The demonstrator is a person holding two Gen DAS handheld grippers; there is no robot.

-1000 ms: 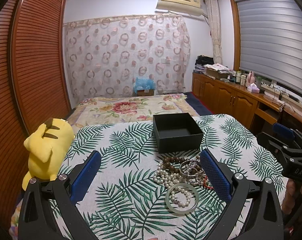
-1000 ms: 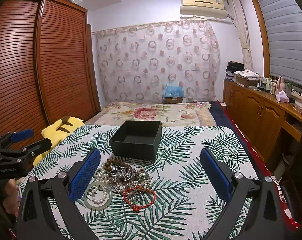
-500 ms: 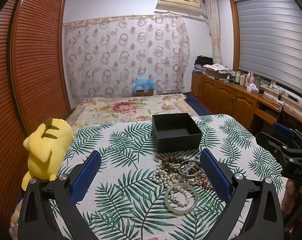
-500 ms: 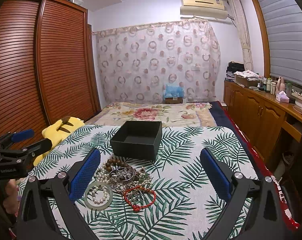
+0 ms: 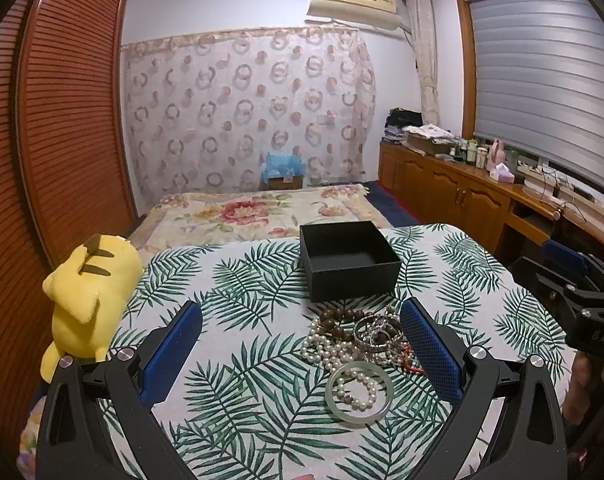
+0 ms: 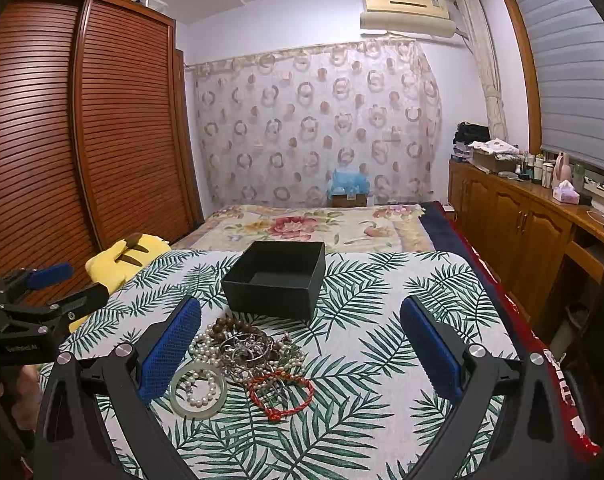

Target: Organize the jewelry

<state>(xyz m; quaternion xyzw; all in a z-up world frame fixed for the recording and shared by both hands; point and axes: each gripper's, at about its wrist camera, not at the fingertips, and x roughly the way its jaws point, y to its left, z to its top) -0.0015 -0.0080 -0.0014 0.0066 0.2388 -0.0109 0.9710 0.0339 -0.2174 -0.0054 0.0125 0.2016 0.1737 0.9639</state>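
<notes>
An open black box [image 5: 347,258] [image 6: 276,278] stands on the palm-leaf cloth. In front of it lies a pile of jewelry [image 5: 357,332] [image 6: 248,350]: brown wooden beads, white pearls, silver bangles, a pale green bangle [image 5: 359,392] [image 6: 198,390] with a pearl bracelet inside it, and a red cord bracelet [image 6: 280,394]. My left gripper [image 5: 302,354] is open and empty, held above the cloth just short of the pile. My right gripper [image 6: 300,354] is open and empty, with the pile near its left finger. Each gripper shows at the edge of the other's view.
A yellow plush toy [image 5: 88,292] [image 6: 124,260] lies at the table's left edge. Behind the table is a bed with a floral cover [image 5: 254,216]. A wooden cabinet with bottles [image 5: 461,184] runs along the right wall. A slatted wardrobe [image 6: 82,140] stands left.
</notes>
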